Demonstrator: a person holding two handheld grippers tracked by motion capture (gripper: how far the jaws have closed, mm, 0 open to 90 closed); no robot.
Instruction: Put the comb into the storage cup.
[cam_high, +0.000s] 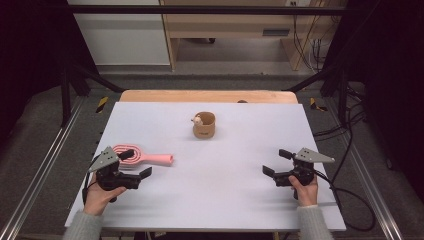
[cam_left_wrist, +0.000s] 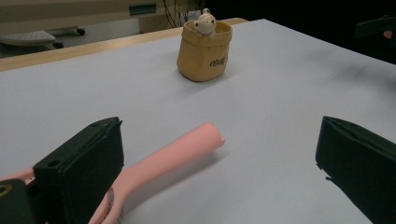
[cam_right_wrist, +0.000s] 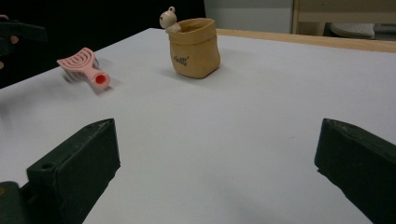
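High view. A white rectangular counter (cam_high: 210, 170) fills the middle of the frame, with a strip of bare wood along its far edge. A tan, sack-shaped pot (cam_high: 204, 125) stands upright just above the centre of the frame, with a small cream bear figure (cam_high: 197, 120) perched at its left rim. A pink plastic hairbrush with a looped, slotted head and a tubular handle (cam_high: 142, 156) lies flat at centre left, its handle pointing toward the right of the frame. The left gripper (cam_high: 138, 163), held in a hand (cam_high: 100, 194) at lower left, sits beside the brush head with its jaws spread apart, grasping nothing. The right gripper (cam_high: 276, 162), held in a hand (cam_high: 305, 190) at lower right, is likewise released, jaws apart over bare counter, well apart from the pot and the brush.

Left gripper view. The two black jaws rise at lower left and lower right, wide apart. The pink brush handle (cam_left_wrist: 173, 151) runs from behind the left-hand jaw toward the centre of the frame, its end lying between the jaws. The pot (cam_left_wrist: 204, 50) stands at upper centre, the bear (cam_left_wrist: 204, 22) at its rim.

Right gripper view. The jaws stand wide apart over bare counter (cam_right_wrist: 243, 121). The pot (cam_right_wrist: 194, 46) is at upper centre; the brush (cam_right_wrist: 84, 66) lies at upper left, its open handle end facing the camera.
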